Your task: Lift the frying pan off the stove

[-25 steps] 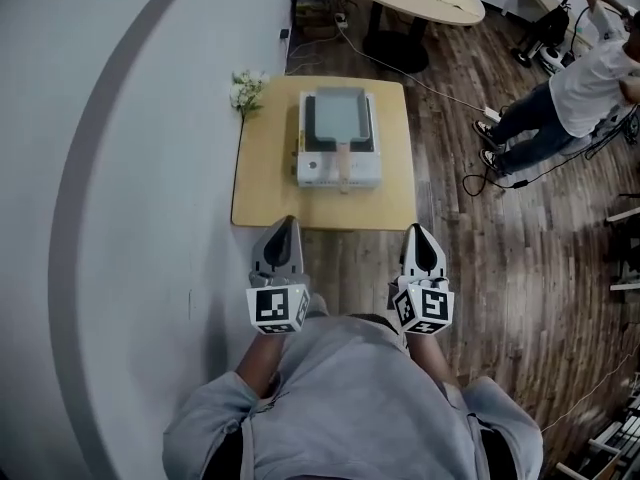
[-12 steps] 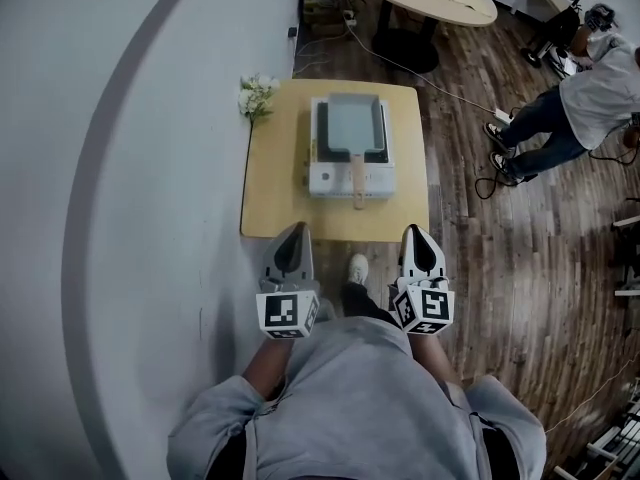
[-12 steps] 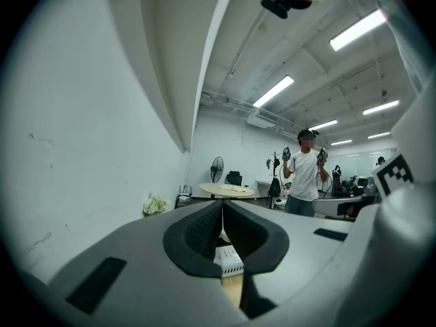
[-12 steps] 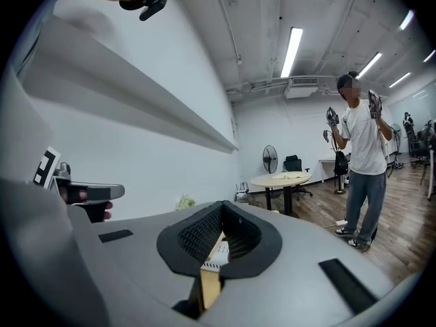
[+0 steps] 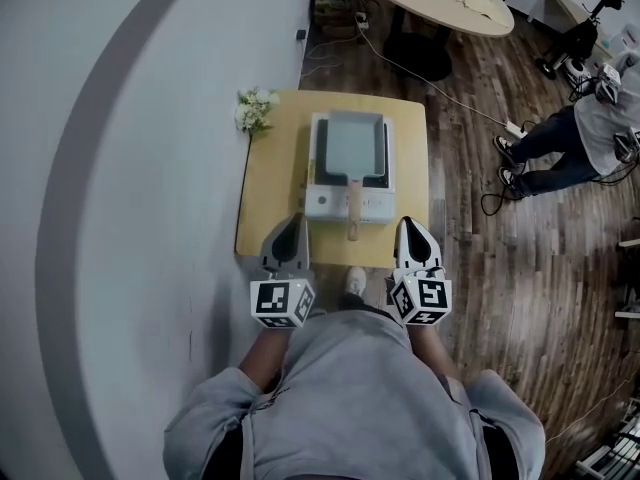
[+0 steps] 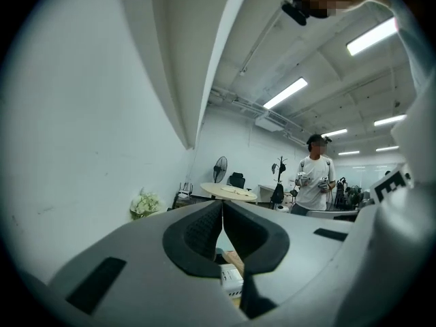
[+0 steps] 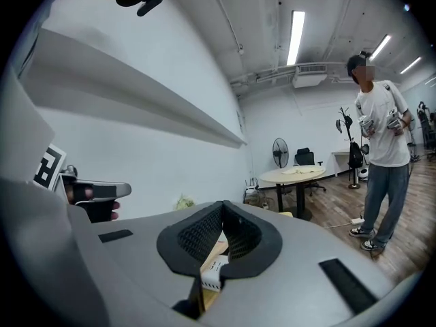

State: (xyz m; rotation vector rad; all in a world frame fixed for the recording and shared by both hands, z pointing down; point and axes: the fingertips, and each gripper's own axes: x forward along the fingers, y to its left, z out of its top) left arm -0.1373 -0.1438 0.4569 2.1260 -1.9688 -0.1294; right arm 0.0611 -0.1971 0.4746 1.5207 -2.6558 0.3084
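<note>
Head view: left tongs (image 5: pixel 289 220) and right tongs (image 5: pixel 410 224), closed empty, hang at table (image 5: pixel 268 193) edge, flanking frying pan handle (image 5: pixel 353 206).

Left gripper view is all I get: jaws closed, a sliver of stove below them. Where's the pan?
Observer: In the head view the pan sits on the stove, which stands on a small wooden table.
Operator: Which way is it turned?
Observer: Its handle points back toward the person and sticks out past the stove's front edge.
Operator: And the other hand?
Observer: The right gripper is shut and empty. It is off to the right of the handle and not touching it.
</note>
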